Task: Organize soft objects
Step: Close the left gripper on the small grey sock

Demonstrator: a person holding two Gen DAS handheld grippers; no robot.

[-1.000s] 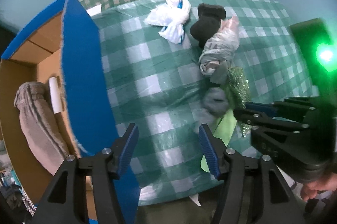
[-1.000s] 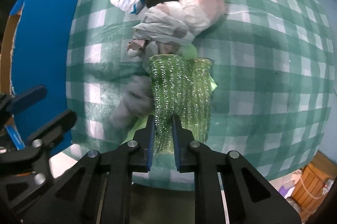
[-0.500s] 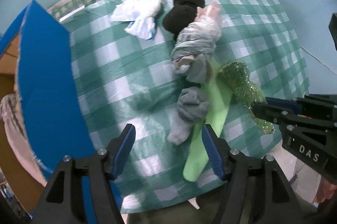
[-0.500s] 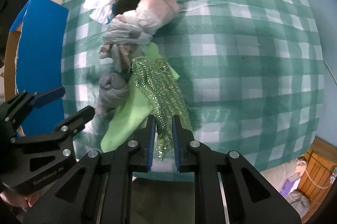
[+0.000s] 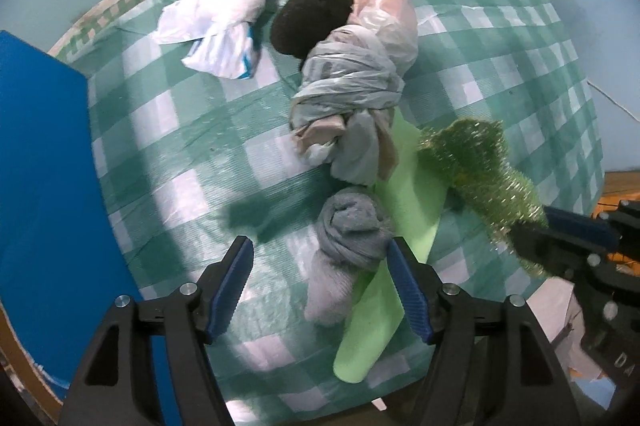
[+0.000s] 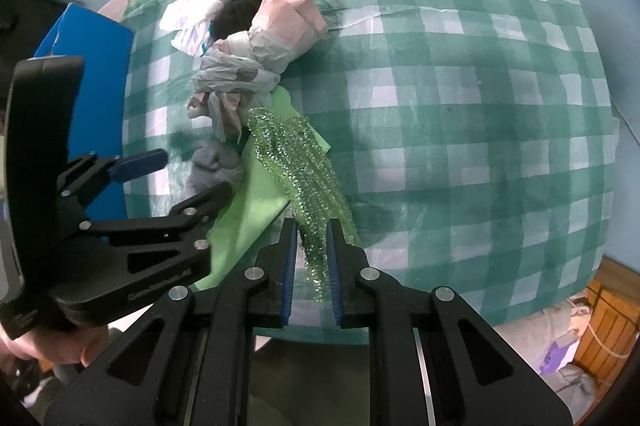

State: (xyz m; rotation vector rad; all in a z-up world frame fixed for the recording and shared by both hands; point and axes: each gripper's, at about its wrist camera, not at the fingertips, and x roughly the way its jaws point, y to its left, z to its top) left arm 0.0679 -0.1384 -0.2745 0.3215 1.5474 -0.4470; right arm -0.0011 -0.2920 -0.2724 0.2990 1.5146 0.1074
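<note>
Grey sock (image 5: 344, 238) between opening left hand-held gripper (image 5: 322, 290)

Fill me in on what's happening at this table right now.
A person is sorting soft things on a green checked tablecloth with a gripper in each hand. The right gripper is shut on a sparkly green tinsel strip at its near end. The left gripper hangs over a rolled grey sock, its jaws opening and not touching it. A light green cloth, two knotted plastic bags and a black item lie loose nearby.
</note>
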